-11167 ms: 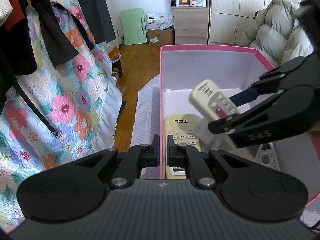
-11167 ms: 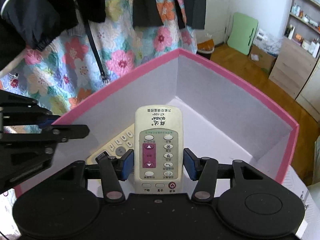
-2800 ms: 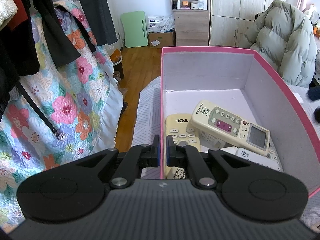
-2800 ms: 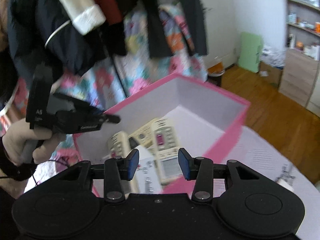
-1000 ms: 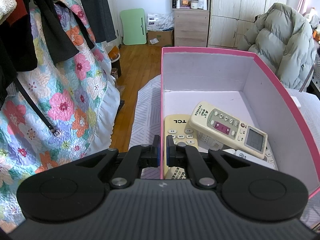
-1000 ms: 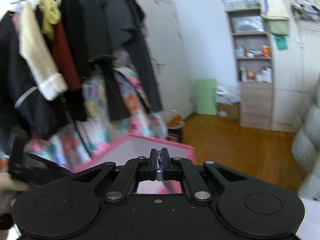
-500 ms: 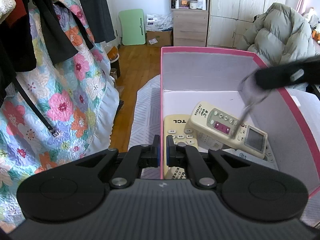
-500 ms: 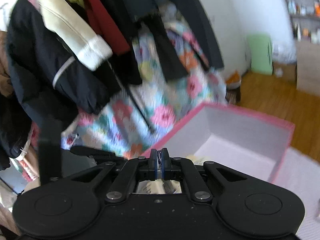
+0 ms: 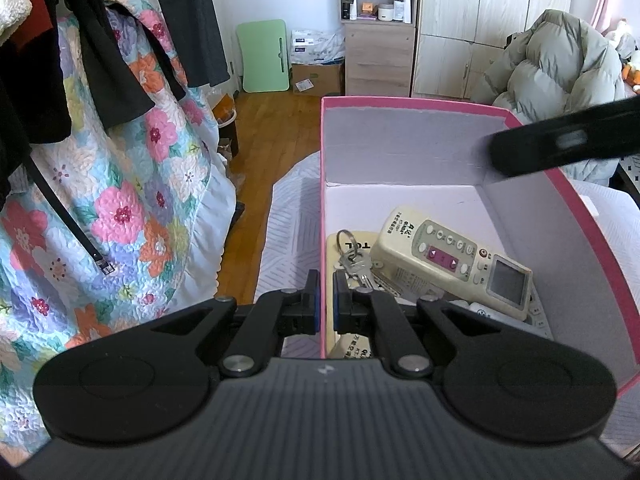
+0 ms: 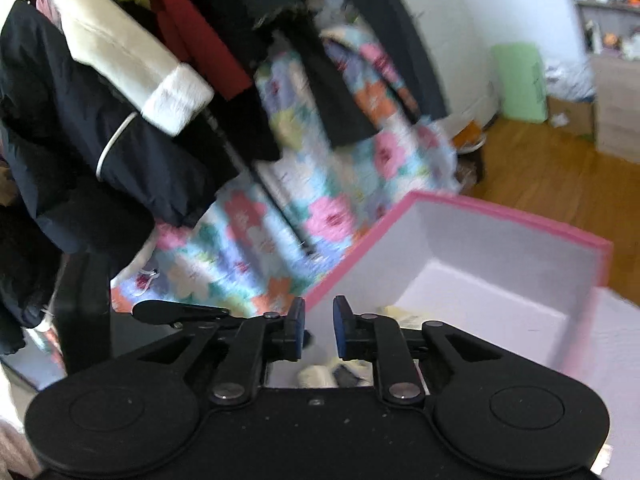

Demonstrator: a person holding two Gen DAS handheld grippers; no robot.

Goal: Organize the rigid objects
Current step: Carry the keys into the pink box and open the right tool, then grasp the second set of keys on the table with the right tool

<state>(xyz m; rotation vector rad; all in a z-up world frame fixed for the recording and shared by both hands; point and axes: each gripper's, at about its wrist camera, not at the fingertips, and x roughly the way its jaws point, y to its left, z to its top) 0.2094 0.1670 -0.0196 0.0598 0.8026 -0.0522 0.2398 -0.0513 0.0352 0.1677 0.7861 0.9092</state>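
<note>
A pink box (image 9: 400,101) with a pale lining holds a cream remote with a small screen (image 9: 452,260), which lies across a yellow TCL remote (image 9: 370,240). A bunch of keys on a ring (image 9: 352,260) lies on the yellow remote by the left wall. My left gripper (image 9: 325,304) is shut on that left wall near its front end. My right gripper (image 10: 319,320) hovers over the box (image 10: 500,216); its jaws are opening with nothing between them. One black finger (image 9: 560,146) of it shows blurred above the right rim.
Dark coats and a floral quilt (image 9: 120,208) hang close on the left. A white patterned cloth (image 9: 288,232) lies under the box. A puffy grey jacket (image 9: 560,76), a wooden cabinet (image 9: 380,52) and a bare wooden floor (image 9: 272,128) lie beyond.
The right gripper swung over the box shut on the key ring, then its jaws parted. The keys now lie in the box on the yellow remote. The left gripper stayed put.
</note>
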